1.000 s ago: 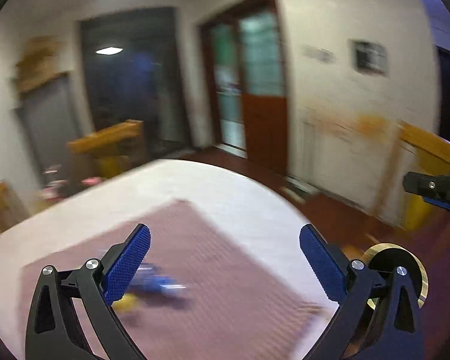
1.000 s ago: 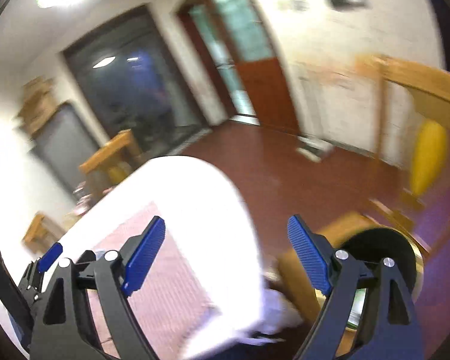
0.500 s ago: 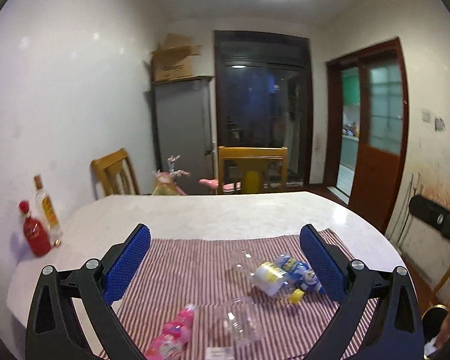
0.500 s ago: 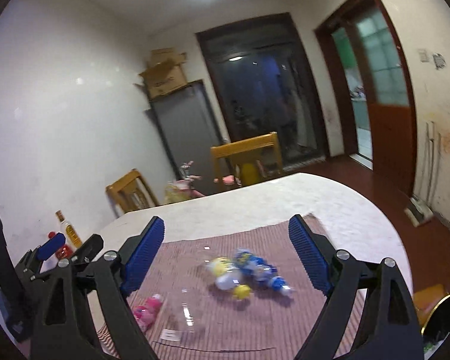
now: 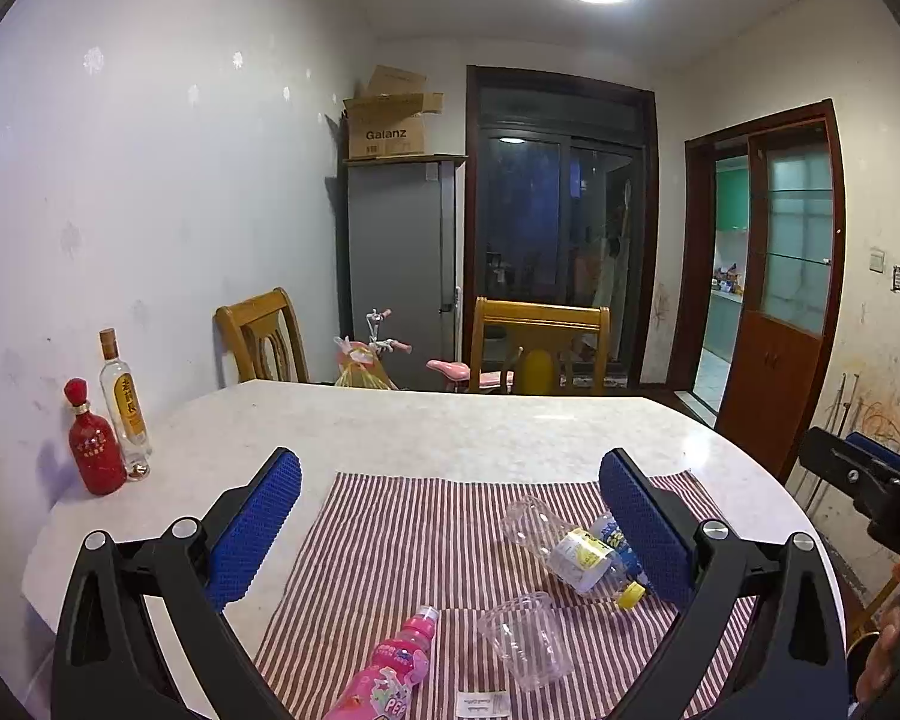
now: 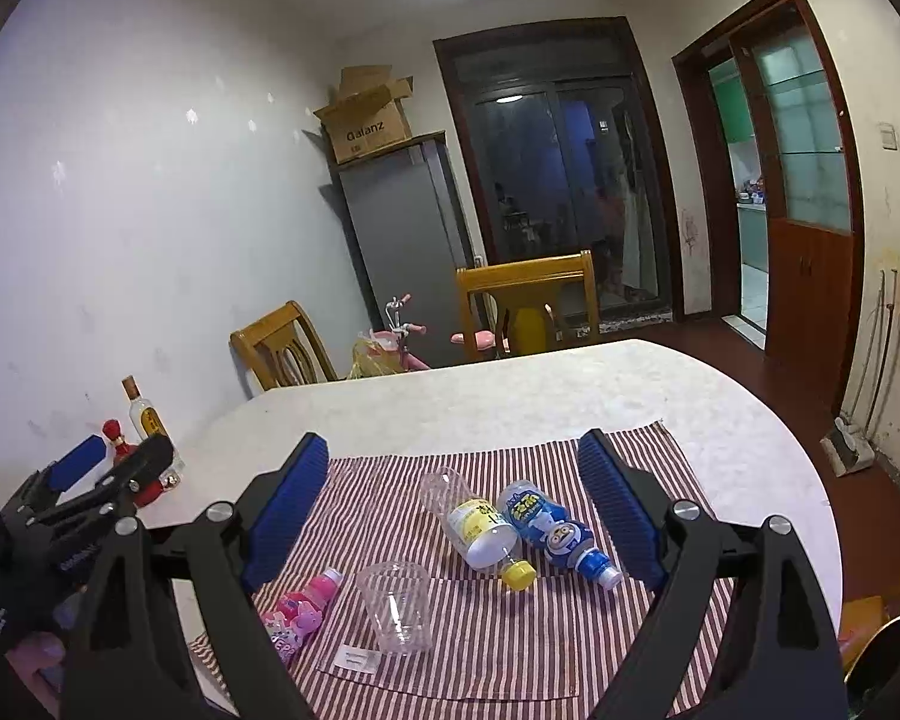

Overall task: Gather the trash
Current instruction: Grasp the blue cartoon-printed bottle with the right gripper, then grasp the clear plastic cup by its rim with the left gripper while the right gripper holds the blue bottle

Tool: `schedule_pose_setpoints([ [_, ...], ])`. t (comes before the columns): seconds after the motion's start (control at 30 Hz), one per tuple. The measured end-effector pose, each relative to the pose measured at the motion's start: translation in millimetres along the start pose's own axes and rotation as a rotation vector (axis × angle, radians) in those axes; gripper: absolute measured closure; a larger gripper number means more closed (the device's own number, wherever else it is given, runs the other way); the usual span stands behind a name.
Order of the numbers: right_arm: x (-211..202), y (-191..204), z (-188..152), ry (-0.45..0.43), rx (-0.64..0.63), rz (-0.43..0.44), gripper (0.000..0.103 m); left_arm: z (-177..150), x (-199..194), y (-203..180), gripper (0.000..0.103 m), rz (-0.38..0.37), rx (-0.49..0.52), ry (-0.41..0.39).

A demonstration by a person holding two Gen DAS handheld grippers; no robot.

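Observation:
Trash lies on a red-striped cloth on a round white table: a pink bottle, a clear plastic cup on its side, a clear bottle with a yellow cap and a blue bottle. They also show in the left wrist view: the pink bottle, the cup, the yellow-capped bottle. My left gripper is open and empty above the cloth's near edge. My right gripper is open and empty, beside it to the right.
A red bottle and a clear liquor bottle stand at the table's left edge by the wall. Two wooden chairs stand behind the table. A round bin rim shows low at the right, off the table.
Both grippers have swung left from the doorway and floor to face the table and have steadied over the cloth. Both stayed open.

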State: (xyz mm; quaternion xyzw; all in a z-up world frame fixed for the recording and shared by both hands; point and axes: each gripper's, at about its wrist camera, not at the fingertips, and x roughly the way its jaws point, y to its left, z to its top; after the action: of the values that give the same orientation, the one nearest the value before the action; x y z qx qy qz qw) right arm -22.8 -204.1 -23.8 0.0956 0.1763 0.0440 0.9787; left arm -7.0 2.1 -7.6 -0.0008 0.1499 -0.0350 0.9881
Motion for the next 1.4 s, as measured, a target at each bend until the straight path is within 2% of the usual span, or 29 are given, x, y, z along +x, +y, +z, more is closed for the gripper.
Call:
schedule_pose_setpoints([
  [0.17, 23.5, 3.4, -0.3, 0.047, -0.042, 0.023, 0.018, -1.5, 8.4, -1.6, 0.006, 0.006, 0.004, 0.021],
  [0.27, 49.1, -2.0, 0.4, 0.117, -0.092, 0.056, 0.018, -4.4, 15.9, 0.9, 0.006, 0.034, 0.009, 0.041],
  [0.37, 91.9, -16.9, -2.9, 0.263, -0.175, 0.081, 0.017, -15.3, 32.6, 11.0, 0.006, 0.089, 0.01, 0.098],
  [0.4, 112.3, -24.2, -6.1, 0.335, -0.22, 0.063, 0.017, -18.9, 37.2, 15.1, 0.006, 0.101, 0.006, 0.116],
  [0.47, 140.6, -35.1, -13.3, 0.419, -0.259, 0.02, 0.017, -27.0, 50.4, 25.1, 0.006, 0.125, -0.011, 0.164],
  [0.5, 161.8, -42.2, -19.4, 0.498, -0.278, 0.005, 0.017, -29.2, 54.4, 29.7, 0.006, 0.136, -0.017, 0.176],
  [0.6, 206.5, -52.6, -37.9, 0.628, -0.309, -0.004, 0.018, -37.2, 64.4, 40.2, 0.006, 0.186, -0.019, 0.21],
  [0.63, 217.4, -54.9, -44.5, 0.659, -0.314, -0.005, 0.019, -39.0, 66.7, 42.4, 0.006, 0.199, -0.019, 0.219],
  [0.7, 244.2, -60.1, -57.7, 0.747, -0.316, 0.0, 0.034, -42.2, 72.6, 48.2, 0.006, 0.217, -0.027, 0.239],
  [0.87, 282.3, -65.1, -86.8, 0.898, -0.352, 0.026, 0.036, -48.0, 90.1, 48.7, 0.006, 0.206, -0.028, 0.288],
  [1.0, 297.8, -66.5, -102.3, 0.929, -0.363, 0.005, 0.036, -60.7, 111.2, 31.6, 0.006, 0.136, -0.008, 0.363],
  [1.07, 303.2, -67.4, -111.3, 0.931, -0.362, -0.017, 0.039, -66.8, 118.0, 20.3, 0.006, 0.108, 0.0, 0.394],
  [1.13, 307.8, -70.5, -118.8, 0.94, -0.349, -0.013, 0.049, -76.3, 128.0, 7.0, 0.006, 0.074, 0.016, 0.433],
  [1.3, 290.3, -85.9, -114.0, 0.901, -0.216, 0.029, 0.049, -96.4, 146.9, -12.8, 0.006, 0.026, 0.036, 0.504],
  [1.37, 277.4, -94.3, -108.7, 0.876, -0.153, 0.054, 0.049, -100.4, 152.4, -17.4, 0.006, 0.008, 0.071, 0.507],
  [1.4, 270.8, -96.9, -106.4, 0.864, -0.136, 0.058, 0.049, -100.8, 155.4, -20.7, 0.006, -0.025, 0.12, 0.499],
])
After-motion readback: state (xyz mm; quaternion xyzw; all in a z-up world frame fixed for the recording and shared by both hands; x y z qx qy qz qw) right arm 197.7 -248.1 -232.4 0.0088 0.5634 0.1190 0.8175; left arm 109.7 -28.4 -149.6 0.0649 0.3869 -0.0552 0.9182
